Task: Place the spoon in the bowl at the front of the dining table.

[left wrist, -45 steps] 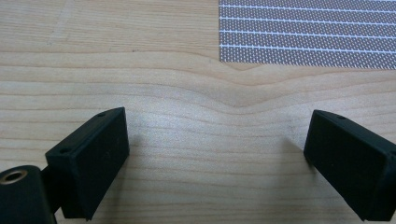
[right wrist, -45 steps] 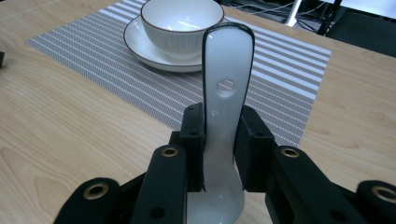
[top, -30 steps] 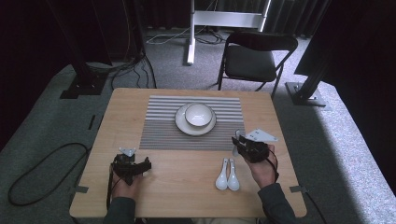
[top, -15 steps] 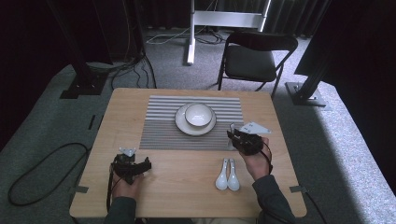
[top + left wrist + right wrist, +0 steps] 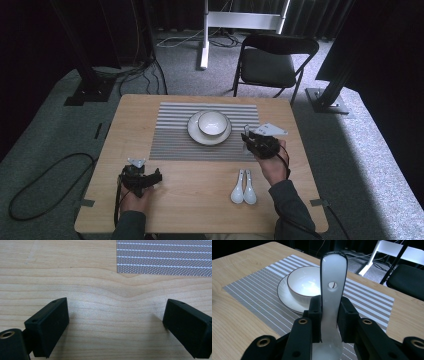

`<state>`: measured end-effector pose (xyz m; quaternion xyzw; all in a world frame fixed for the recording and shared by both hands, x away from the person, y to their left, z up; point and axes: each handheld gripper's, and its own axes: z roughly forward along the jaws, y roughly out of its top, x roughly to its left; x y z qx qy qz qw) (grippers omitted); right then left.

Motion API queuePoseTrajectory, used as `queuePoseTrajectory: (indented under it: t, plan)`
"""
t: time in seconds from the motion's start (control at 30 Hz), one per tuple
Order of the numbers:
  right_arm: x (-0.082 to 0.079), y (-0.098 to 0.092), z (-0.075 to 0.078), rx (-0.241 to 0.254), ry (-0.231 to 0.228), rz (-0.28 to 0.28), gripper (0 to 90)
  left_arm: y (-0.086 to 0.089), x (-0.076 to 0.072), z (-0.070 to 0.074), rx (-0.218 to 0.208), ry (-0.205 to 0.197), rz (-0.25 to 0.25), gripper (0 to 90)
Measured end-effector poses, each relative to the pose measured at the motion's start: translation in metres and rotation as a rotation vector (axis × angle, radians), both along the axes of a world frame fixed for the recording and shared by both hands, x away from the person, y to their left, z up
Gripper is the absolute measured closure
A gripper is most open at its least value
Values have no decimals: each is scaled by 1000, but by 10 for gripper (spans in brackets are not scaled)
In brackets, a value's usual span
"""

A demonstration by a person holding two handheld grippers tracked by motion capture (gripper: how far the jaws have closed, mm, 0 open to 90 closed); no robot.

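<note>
Your right hand-held gripper (image 5: pixel 329 320) is clenched on a white spoon (image 5: pixel 333 282), its jaws pinching the flat handle from both sides so the handle end with its small hanging hole stands up above them. In the high view that spoon (image 5: pixel 246 131) hangs above the right edge of the striped placemat (image 5: pixel 170 140), just beside the white bowl (image 5: pixel 213 122) that sits on a white plate (image 5: pixel 194 131).

The spoon looks like glazed ceramic: stiff, light, smooth and glossy. Judge it slippery between hard black jaws and brittle if it knocks the bowl's rim. Your hold on the middle of the handle is a sound one; the broad flat faces give the jaws something to bear on, while the curved scoop end would slide. Keep the squeeze firm but not crushing.

The bowl is thin-walled with a dark rim line, and would likely chip as easily as the spoon. Two more white spoons (image 5: pixel 243 187) lie side by side on the pale wood worktop (image 5: pixel 200 200) near your right forearm.

Your left hand-held gripper (image 5: pixel 117 322) is released, jaws spread wide over bare wood grain near the woven mat's corner (image 5: pixel 162 265), holding nothing. In the high view it (image 5: pixel 157 176) rests at the worktop's near left.
</note>
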<state>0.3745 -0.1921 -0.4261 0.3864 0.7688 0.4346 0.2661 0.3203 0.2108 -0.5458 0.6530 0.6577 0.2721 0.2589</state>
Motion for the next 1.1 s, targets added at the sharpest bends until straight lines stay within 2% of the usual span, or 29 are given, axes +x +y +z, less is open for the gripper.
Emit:
queuePoseTrajectory:
  t: [0.27, 0.67, 0.9, 1.1]
  plan:
    - [9, 1, 0, 10, 10, -2, 750, 0, 0, 0, -1, 0, 1, 70]
    - [21, -1, 3, 53, 22, -11, 750, 0, 0, 0, 2, 1, -2, 70]
    - [26, 3, 4, 51, 23, -12, 750, 0, 0, 0, 1, 1, -1, 70]
    - [37, 13, 8, 20, 15, -3, 750, -1, 1, 0, 2, 2, -1, 70]
